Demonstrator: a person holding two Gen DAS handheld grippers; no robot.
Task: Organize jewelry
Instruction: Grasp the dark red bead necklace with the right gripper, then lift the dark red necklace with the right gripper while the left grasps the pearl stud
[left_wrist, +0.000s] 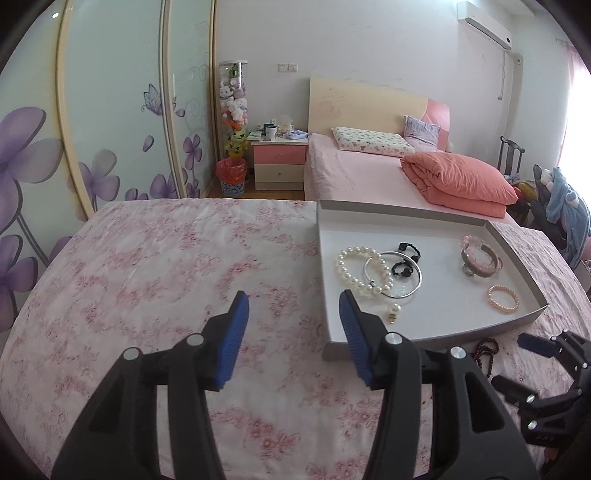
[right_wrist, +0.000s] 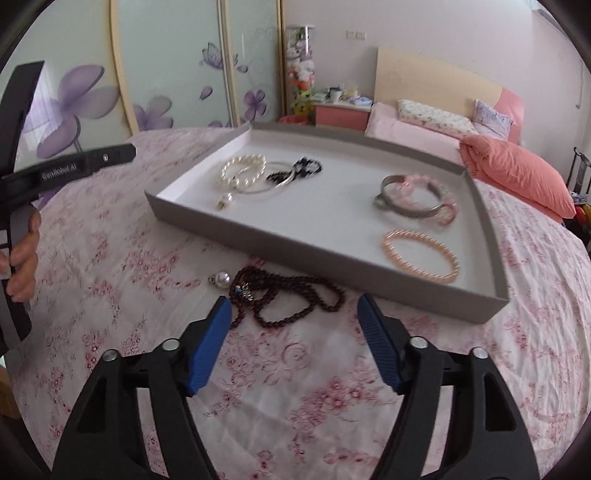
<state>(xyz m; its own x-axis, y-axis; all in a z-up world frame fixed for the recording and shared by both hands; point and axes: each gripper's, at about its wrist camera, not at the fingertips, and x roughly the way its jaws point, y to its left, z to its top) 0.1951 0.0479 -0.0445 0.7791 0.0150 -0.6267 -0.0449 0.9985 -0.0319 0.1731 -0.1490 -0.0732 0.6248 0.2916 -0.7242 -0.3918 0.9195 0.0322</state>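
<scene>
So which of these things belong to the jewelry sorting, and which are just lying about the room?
Belonging to the job:
tray
pearl bracelet
silver bangle
black beads
peach bracelet
dark necklace, still on the cloth
loose pearl, also outside the tray

Just lying about:
bed
orange quilt
nightstand
bin

My left camera looks forward and down past my fingers (left_wrist: 240, 332), the grey tray (left_wrist: 424, 218) off to its right. My right camera sits closer, facing the tray (right_wrist: 332, 273) squarely. Both share the tray and the bed (left_wrist: 354, 173) behind it.
</scene>
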